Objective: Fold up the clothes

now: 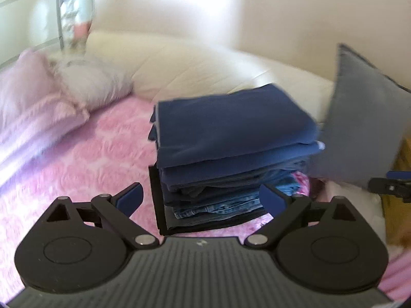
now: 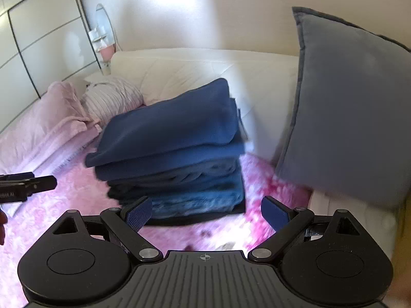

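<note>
Bright light is washing over the cream wall (image 2: 205, 7). A pink bedspread (image 1: 77, 159) is covering the bed, a grey cushion (image 2: 346, 107) is leaning against the cream headboard (image 2: 200, 69), and white wardrobe doors (image 2: 38, 38) are standing left.

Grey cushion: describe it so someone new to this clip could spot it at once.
On the bed with the pink cover, find the stack of folded blue clothes near the cream headboard. The grey cushion stands propped upright just right of that stack, the only grey, dark-edged pillow; the others are pink or striped.
</note>
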`<state>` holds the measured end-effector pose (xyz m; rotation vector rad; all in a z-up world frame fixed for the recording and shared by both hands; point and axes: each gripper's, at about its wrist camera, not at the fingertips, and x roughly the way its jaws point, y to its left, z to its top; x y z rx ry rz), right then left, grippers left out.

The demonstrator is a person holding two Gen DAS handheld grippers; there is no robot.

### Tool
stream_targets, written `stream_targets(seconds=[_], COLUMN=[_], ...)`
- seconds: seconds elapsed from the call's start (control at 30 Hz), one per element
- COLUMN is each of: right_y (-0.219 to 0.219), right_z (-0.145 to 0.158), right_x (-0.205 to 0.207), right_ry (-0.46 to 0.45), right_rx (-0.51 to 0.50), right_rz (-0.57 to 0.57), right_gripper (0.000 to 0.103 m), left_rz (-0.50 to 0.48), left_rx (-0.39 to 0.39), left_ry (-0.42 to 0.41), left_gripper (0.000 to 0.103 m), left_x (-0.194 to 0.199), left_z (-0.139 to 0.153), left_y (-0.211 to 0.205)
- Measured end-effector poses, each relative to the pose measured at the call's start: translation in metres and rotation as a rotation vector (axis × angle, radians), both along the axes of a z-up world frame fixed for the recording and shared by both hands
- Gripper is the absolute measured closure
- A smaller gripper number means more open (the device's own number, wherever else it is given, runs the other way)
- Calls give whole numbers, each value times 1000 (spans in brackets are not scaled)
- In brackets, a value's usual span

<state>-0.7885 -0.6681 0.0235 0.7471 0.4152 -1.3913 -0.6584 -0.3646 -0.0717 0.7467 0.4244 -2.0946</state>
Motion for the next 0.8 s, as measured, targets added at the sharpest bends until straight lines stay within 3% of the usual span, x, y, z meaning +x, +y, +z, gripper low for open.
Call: stream_targets(seconds=[0.17, 0.3, 0.53, 0.8], right_y=[60, 103, 131, 145], right_z=[11, 18, 34, 40], right_x=[33, 54, 59, 55], right_ry=[3, -2, 38, 44], right_rx=[-4, 1, 1, 5], right_rz=[-30, -59, -74, -44], right_gripper=[9, 9, 9, 9], left_rz=[-66, -115, -58, 10], left_rx=[-46, -65, 31, 24], left_ry=[53, 28, 44, 5], left_gripper=[8, 8, 6, 7], left_x=[38, 56, 64, 44], left_z=[16, 23, 26, 32], left_y=[47, 77, 99, 123])
